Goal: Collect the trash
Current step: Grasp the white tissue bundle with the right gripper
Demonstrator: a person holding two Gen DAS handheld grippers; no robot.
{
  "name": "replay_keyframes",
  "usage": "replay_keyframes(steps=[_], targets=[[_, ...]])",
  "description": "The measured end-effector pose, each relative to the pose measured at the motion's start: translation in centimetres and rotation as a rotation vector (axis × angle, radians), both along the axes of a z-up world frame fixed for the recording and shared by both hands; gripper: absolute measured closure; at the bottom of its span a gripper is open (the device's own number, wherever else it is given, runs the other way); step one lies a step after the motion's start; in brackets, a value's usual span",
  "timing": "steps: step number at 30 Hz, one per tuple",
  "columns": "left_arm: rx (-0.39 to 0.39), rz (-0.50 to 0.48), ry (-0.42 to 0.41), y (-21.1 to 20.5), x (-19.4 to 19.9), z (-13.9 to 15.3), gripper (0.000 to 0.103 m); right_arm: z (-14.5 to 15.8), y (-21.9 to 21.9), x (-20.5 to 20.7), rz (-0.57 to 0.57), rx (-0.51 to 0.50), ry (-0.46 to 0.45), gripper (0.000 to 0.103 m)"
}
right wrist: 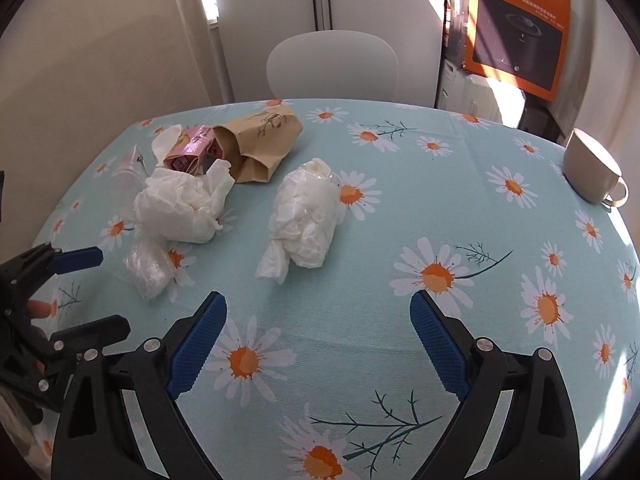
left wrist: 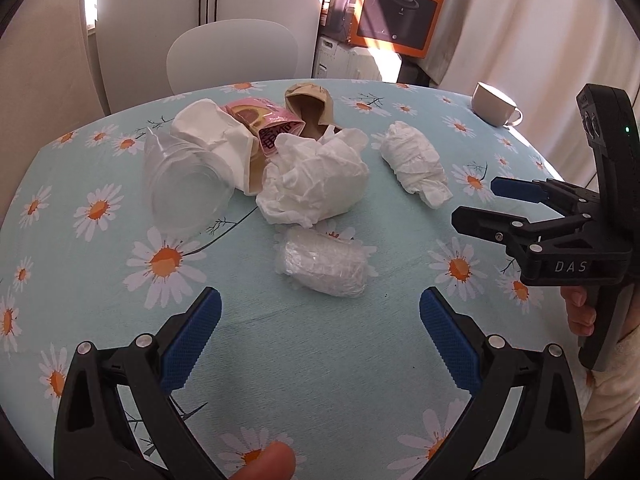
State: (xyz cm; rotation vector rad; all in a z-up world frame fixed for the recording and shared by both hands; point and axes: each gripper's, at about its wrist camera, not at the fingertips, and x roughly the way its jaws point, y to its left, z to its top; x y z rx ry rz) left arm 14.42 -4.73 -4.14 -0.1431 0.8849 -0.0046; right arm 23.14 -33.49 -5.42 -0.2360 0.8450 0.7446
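Note:
Trash lies on a daisy-print tablecloth. A crumpled clear plastic wrap lies just ahead of my open, empty left gripper. Beyond it sit a crumpled white tissue, a clear plastic cup on its side, a pink snack packet and a brown paper bag. A wrapped white tissue bundle lies ahead of my open, empty right gripper. The right gripper also shows in the left wrist view, to the right of the bundle.
A white cup with a handle stands near the table's far right edge. A white chair stands behind the table. An orange and black box leans at the back right. Curtains hang on both sides.

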Motion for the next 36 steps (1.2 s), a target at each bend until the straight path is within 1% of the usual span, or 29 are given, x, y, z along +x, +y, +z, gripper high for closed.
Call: replay_keyframes(steps=[6, 8, 10, 12, 13, 14, 20, 28, 31, 32, 33, 34, 35, 36], targets=[[0.019, 0.034, 0.021, 0.3, 0.6, -0.8, 0.006, -0.8, 3.0, 1.3, 0.014, -0.051, -0.041, 0.014], [0.027, 0.046, 0.03, 0.4, 0.9, -1.1, 0.006, -1.2, 4.1, 1.5, 0.014, -0.085, -0.064, 0.014], [0.047, 0.067, 0.021, 0.5, 1.1, -1.2, 0.006, -1.6, 4.8, 1.8, 0.024, -0.1, -0.064, 0.014], [0.039, 0.08, 0.011, 0.7, 1.2, -1.1, 0.006, -1.6, 4.9, 2.5, 0.017, -0.08, -0.042, 0.013], [0.037, 0.079, 0.022, 0.7, 1.4, -1.3, 0.006, -1.7, 4.9, 2.9, 0.013, -0.077, -0.026, 0.012], [0.052, 0.077, 0.025, 0.6, 1.6, -1.3, 0.006, -1.9, 4.8, 3.3, 0.008, -0.068, -0.006, 0.009], [0.128, 0.074, 0.058, -0.6, 2.3, -1.6, 0.005, -2.0, 4.9, 3.7, 0.006, -0.073, -0.005, 0.007], [0.128, 0.077, 0.059, -0.4, 2.4, -1.6, 0.004, -2.1, 5.0, 3.5, 0.001, -0.072, -0.004, 0.007], [0.128, 0.105, 0.06, -0.5, 2.6, -1.6, 0.004, -2.0, 4.9, 3.5, 0.001, -0.066, -0.005, 0.007], [0.127, 0.107, 0.06, -0.5, 2.6, -1.6, 0.004, -1.9, 4.7, 3.6, 0.001, -0.053, -0.003, 0.009], [0.127, 0.11, 0.059, -0.5, 2.7, -1.5, 0.004, -1.7, 4.5, 3.5, 0.005, -0.035, -0.003, 0.013], [0.128, 0.111, 0.059, -0.5, 2.7, -1.5, 0.005, -1.5, 4.2, 3.4, -0.003, -0.026, -0.017, 0.032], [0.129, 0.107, 0.055, -0.6, 2.7, -1.5, 0.009, -1.4, 4.1, 3.4, -0.004, -0.021, -0.022, 0.047], [0.132, 0.098, 0.044, -0.9, 2.7, -1.4, 0.014, -1.3, 4.1, 3.3, 0.002, -0.016, -0.021, 0.049]])
